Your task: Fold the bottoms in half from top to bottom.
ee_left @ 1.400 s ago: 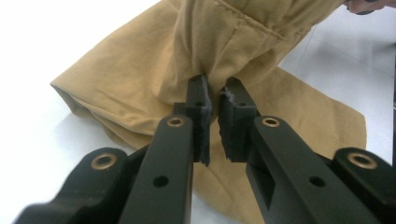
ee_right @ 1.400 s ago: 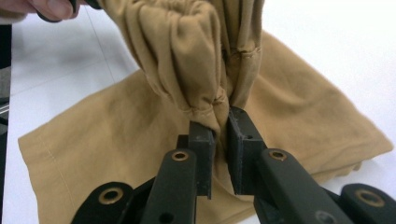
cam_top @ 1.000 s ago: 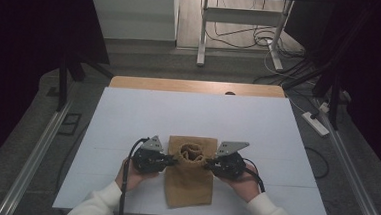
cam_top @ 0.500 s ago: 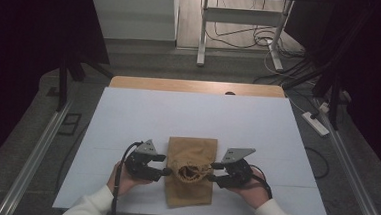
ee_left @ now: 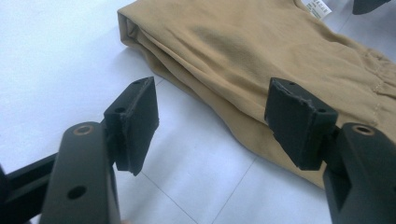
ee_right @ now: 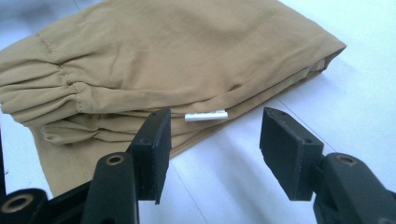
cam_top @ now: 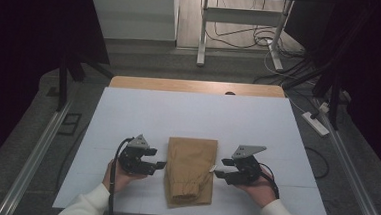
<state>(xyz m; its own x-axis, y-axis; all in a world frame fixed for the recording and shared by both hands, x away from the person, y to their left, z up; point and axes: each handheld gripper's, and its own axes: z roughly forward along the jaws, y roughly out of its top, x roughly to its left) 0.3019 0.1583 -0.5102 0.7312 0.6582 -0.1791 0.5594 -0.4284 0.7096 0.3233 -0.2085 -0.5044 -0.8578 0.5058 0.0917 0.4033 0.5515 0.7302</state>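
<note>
A folded tan garment (cam_top: 190, 170) lies flat on the white table sheet near the front edge, gathered waistband toward the person. In the right gripper view a small white label (ee_right: 206, 115) sticks out of the garment's (ee_right: 177, 60) side. My left gripper (cam_top: 161, 165) rests just left of the cloth, and its jaws have just been opening. In the left gripper view the left gripper (ee_left: 215, 116) stands open with the garment's (ee_left: 261, 51) edge just ahead of its pads, untouched. My right gripper (cam_top: 220, 168) sits at the cloth's right side. This right gripper (ee_right: 219, 149) has also just been opening and holds nothing.
The white table sheet (cam_top: 193, 117) stretches bare behind the garment to a wooden strip (cam_top: 195, 86) at the back. Metal rails run along both sides of the table. A power strip (cam_top: 316, 122) and cables lie on the floor at the right.
Both grippers let go of the bunched cloth at the garment's middle, opened, and drew apart to its left and right sides. The garment now lies flat.
</note>
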